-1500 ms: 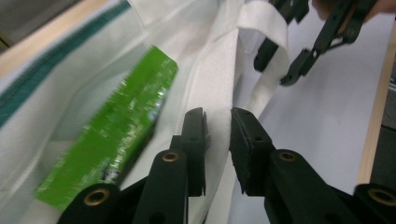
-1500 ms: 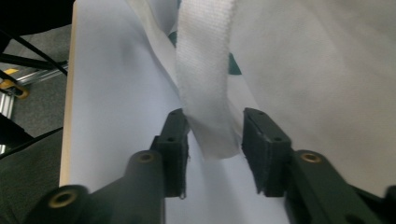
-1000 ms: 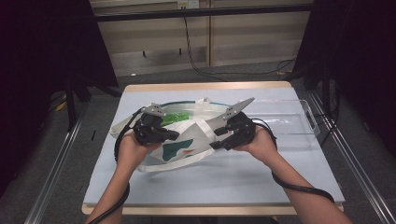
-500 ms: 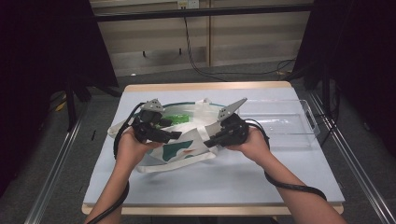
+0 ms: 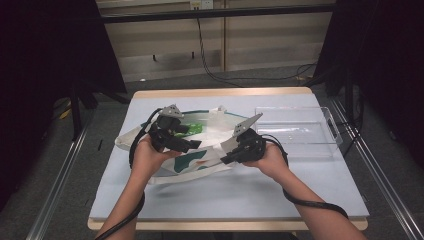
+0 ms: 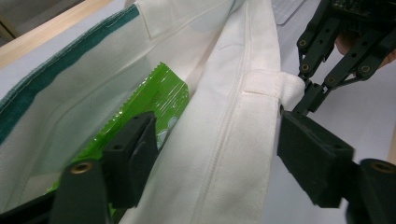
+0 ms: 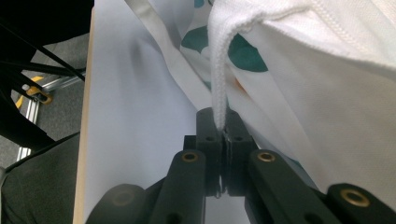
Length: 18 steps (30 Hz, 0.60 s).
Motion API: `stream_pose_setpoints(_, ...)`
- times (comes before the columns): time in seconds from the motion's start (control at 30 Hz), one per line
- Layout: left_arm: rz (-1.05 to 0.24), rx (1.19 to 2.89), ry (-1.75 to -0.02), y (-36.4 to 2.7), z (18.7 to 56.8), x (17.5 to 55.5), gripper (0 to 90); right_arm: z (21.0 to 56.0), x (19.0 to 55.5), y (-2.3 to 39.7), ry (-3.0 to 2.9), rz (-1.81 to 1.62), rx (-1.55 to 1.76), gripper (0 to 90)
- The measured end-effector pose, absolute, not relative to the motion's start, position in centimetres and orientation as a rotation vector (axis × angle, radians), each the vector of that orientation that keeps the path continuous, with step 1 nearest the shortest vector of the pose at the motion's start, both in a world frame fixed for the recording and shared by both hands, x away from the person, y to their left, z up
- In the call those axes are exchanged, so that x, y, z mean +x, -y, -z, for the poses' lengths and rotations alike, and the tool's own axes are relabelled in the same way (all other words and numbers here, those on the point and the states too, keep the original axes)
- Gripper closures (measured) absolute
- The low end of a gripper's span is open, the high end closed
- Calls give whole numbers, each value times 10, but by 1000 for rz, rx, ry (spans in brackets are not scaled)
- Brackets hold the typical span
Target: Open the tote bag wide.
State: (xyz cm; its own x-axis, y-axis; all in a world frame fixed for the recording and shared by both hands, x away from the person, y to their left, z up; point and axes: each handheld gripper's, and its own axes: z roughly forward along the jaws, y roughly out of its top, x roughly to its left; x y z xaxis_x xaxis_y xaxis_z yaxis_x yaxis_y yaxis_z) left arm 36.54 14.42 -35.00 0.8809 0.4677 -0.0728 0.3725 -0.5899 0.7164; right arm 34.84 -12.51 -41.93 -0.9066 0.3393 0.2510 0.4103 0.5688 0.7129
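A white cloth bag [image 5: 212,131] with a green rim and teal prints lies open on the table. Inside it sits a green foil packet [image 5: 193,128] [image 6: 149,100]. My left gripper [image 5: 194,145] [image 6: 217,135] is open; its jaws have just been opening, and the bag's near wall [image 6: 229,154] runs between them without being pressed. My right gripper [image 5: 225,159] [image 7: 222,123] is shut on the bag's white strap [image 7: 218,70] at the near rim. In the left gripper view the right gripper [image 6: 306,86] pinches that strap's fold [image 6: 280,86].
A clear plastic tray [image 5: 295,131] stands empty at the right of the pale blue table top [image 5: 250,190]. The bag's loose straps trail off to the left. Cables run from both grippers back along the person's forearms.
My right gripper has moved left to the bag's near rim, sunk a little and shut on the strap. The left hand has stayed at the bag's mouth.
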Motion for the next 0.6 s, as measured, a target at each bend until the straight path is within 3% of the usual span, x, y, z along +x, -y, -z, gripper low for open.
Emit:
stream_pose_setpoints(0.2, -97, 2265, -580, -143, 355, 366, 512, 413, 347, 124, 2702, 1275, -627, 870)
stream_pose_setpoints(0.27, -81, 2270, -573, -141, 357, 366, 568, 411, 347, 123, 2705, 1289, -656, 764)
stream_pose_setpoints(0.37, -81, 2304, -547, -140, 357, 366, 586, 406, 348, 123, 2680, 1324, -689, 637)
stream_pose_setpoints(0.6, -90, 2295, -585, -144, 355, 368, 577, 394, 345, 126, 2717, 1338, -693, 560)
